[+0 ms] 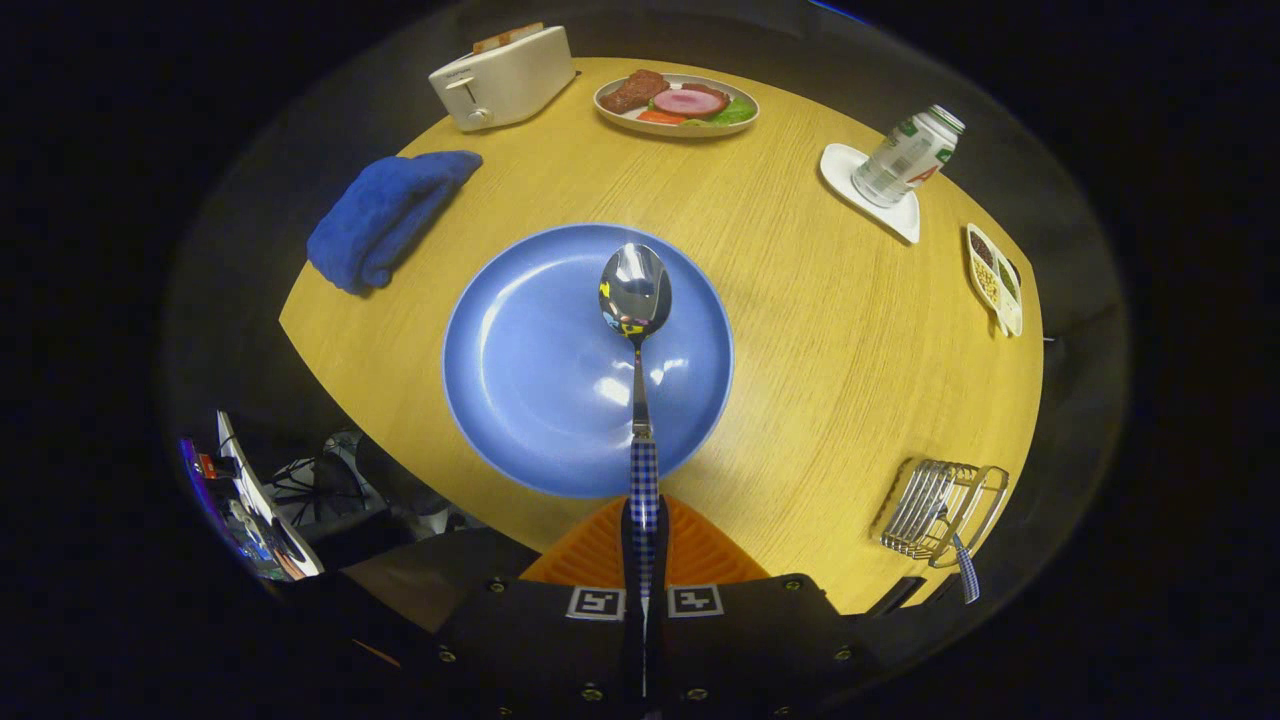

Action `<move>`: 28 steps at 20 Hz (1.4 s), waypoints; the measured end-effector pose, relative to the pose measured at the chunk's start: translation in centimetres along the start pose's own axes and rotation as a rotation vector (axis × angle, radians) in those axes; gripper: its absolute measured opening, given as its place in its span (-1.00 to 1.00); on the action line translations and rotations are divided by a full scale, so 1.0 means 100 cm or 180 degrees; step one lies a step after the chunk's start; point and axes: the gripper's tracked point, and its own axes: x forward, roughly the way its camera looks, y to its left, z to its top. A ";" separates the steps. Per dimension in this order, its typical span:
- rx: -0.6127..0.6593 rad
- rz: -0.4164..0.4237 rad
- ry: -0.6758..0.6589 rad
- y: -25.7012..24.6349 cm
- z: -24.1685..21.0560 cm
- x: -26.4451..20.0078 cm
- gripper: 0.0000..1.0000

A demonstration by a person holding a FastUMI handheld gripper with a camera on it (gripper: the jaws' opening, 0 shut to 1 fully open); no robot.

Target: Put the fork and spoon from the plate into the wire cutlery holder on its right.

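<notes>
In the gripper view, the gripper (643, 540) was closed on the checked blue-and-white handle of the shiny steel spoon (636, 300), both fingers pressing on it. The spoon's long axis ran straight ahead from the fingers, bowl out front, hanging over the round blue plate (520, 370), which otherwise lay bare. The chrome wire cutlery holder (940, 510) sat off to the right of the fingers and about level with them, so the spoon would have to swing right. A checked handle (965, 570) already stuck out of that holder, seemingly the fork. The light wooden round table (850, 330) stretched beyond, carrying a folded blue towel (385, 215), a white toaster (505, 78), a food plate (680, 103) and a can (908, 155) on a white coaster.
</notes>
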 end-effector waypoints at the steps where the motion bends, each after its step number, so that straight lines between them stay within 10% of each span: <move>1: 0.0021 -0.0011 0.0015 -0.005 -0.005 -0.004 -0.97; 28: 0.0663 -0.0707 0.0737 -0.180 -0.135 -0.115 -0.98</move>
